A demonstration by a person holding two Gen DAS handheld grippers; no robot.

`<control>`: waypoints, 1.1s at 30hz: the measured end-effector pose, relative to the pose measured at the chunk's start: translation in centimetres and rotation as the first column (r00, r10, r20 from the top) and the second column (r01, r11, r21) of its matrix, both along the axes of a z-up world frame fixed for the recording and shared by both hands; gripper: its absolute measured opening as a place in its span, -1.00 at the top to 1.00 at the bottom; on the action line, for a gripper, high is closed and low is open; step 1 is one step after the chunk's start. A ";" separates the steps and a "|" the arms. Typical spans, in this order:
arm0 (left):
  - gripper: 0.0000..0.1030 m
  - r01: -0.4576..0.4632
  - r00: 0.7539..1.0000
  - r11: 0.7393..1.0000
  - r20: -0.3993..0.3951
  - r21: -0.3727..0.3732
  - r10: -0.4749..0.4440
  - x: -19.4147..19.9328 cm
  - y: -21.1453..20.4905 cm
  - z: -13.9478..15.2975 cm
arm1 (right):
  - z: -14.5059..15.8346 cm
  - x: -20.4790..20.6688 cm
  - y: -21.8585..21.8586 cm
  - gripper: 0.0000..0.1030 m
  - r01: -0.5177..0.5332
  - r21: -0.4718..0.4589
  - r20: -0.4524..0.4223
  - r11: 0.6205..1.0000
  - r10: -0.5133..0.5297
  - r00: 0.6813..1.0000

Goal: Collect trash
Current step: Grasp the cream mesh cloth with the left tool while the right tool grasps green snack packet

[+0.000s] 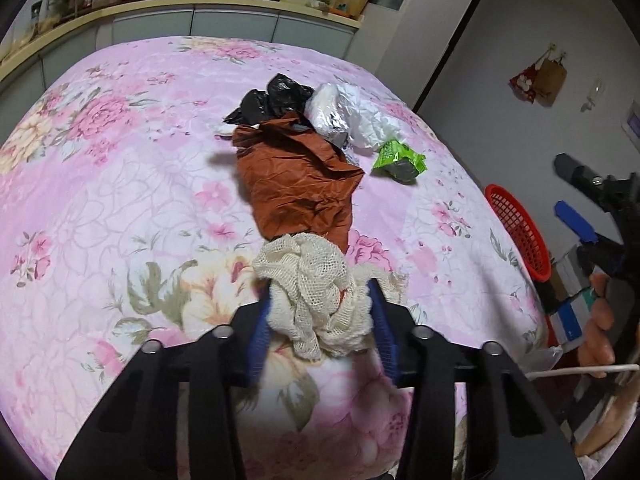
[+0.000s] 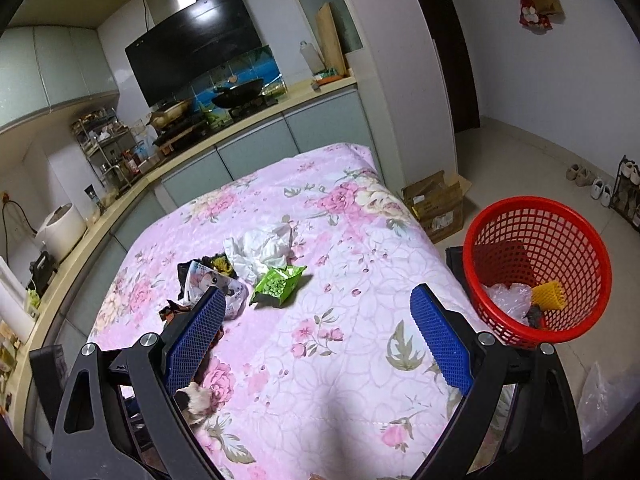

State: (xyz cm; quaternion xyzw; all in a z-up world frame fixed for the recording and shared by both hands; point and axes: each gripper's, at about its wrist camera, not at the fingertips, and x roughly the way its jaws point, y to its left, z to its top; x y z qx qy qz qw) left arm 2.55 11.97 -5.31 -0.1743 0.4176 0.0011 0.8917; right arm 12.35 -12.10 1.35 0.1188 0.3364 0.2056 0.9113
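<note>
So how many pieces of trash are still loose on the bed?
4, maybe more underneath: brown paper, black bag behind it, white wrapper beside that, green packet at right. Cream netting is in the left gripper.

Both wrist views face floral bedspread (image 1: 120, 184) (left nearer).

My right gripper (image 2: 320, 320) hangs over the pink floral cover (image 2: 340, 380), jaws wide apart, nothing between the blue pads (image 2: 440, 340). Ahead on the cover: green snack packet (image 2: 278, 285), crumpled white paper (image 2: 260, 252) just behind it, printed wrappers (image 2: 208, 284) by my left pad. Red mesh basket (image 2: 536, 268) sits off the cover's right edge, holding clear plastic (image 2: 506, 298) and a yellow piece (image 2: 548, 295).
</note>
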 end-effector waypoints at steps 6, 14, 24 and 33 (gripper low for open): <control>0.30 -0.024 0.998 1.000 0.062 0.000 0.024 -2.4 1.0 1.7 | -1.2 1.6 1.5 -0.76 -0.023 -0.035 -0.029 0.999 0.022 0.999; 0.30 -0.168 0.970 0.983 0.191 0.074 0.151 -3.7 3.0 4.6 | -2.9 4.7 4.9 -0.76 -0.077 -0.093 -0.075 0.993 0.071 0.995; 0.30 -0.227 0.963 0.970 0.169 0.080 0.212 -2.0 4.9 3.9 | -5.2 8.4 10.3 -0.71 -0.166 -0.162 -0.163 0.973 0.139 0.977; 0.30 -0.238 0.963 0.968 0.148 0.078 0.225 -1.1 5.8 3.4 | -6.9 9.7 11.4 0.04 -0.193 -0.220 -0.215 0.956 0.145 0.966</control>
